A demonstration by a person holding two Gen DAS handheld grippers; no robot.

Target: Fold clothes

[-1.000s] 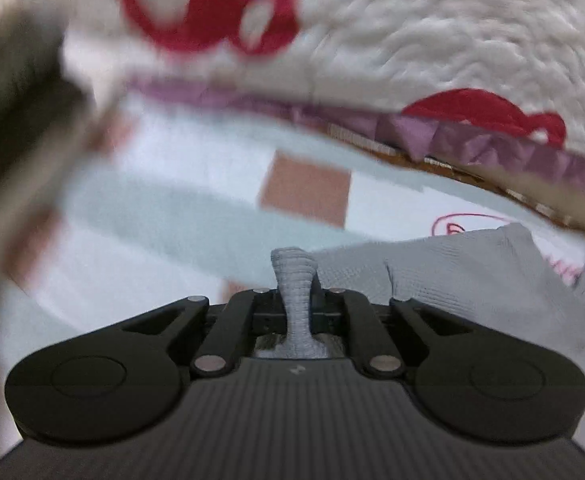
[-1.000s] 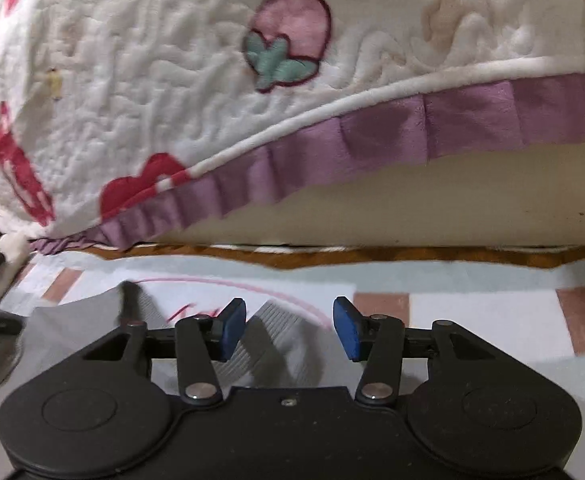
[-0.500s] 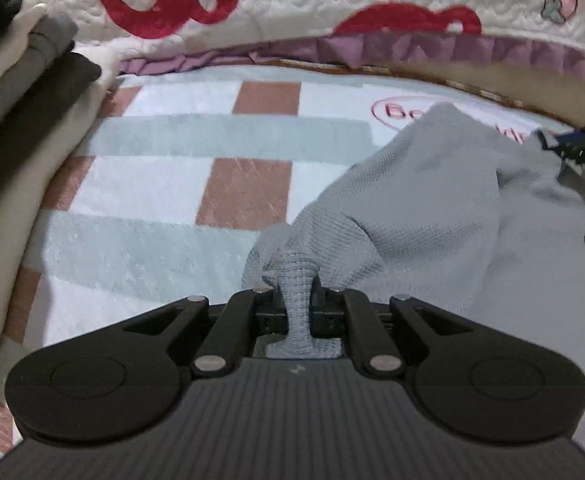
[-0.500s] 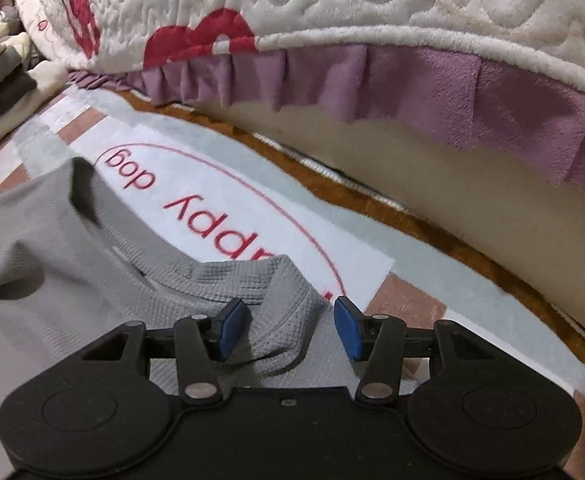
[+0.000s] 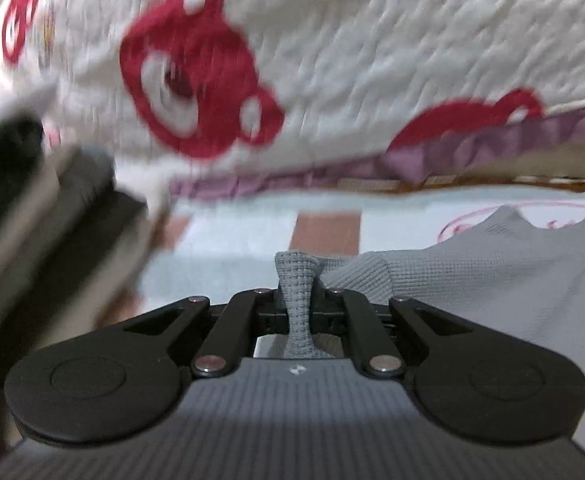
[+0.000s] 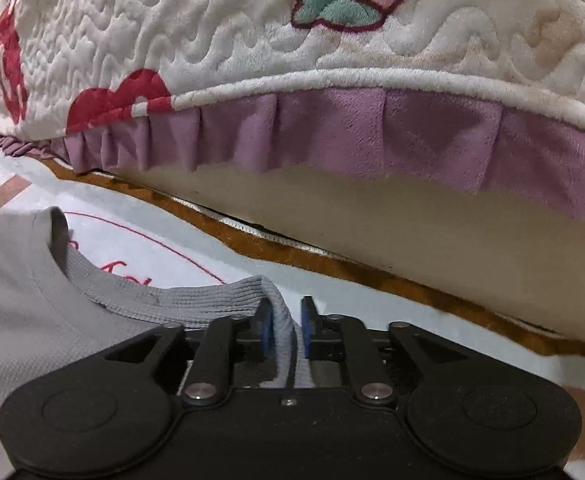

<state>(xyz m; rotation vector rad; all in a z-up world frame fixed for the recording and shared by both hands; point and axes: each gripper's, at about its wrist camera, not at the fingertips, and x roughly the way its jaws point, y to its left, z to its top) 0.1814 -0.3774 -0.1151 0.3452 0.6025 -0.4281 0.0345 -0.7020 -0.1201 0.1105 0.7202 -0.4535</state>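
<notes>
Left wrist view is smeared: a blurred clothes stack [image 5: 48, 216] at left. The left gripper [image 5: 297, 296] pinches the grey shirt [image 5: 492, 280], which spreads lower right.

Right wrist view: right gripper [image 6: 286, 326] clamps the shirt's ribbed collar [image 6: 196, 296], centre frame; shirt cut off left.

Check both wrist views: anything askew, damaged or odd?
Nothing damaged. The grey top lies rumpled on the mat, mid-fold. The left gripper pinches a bunched bit; the right gripper clamps the ribbed collar edge. The left view is motion-blurred, so the stack stays unclear.
</notes>
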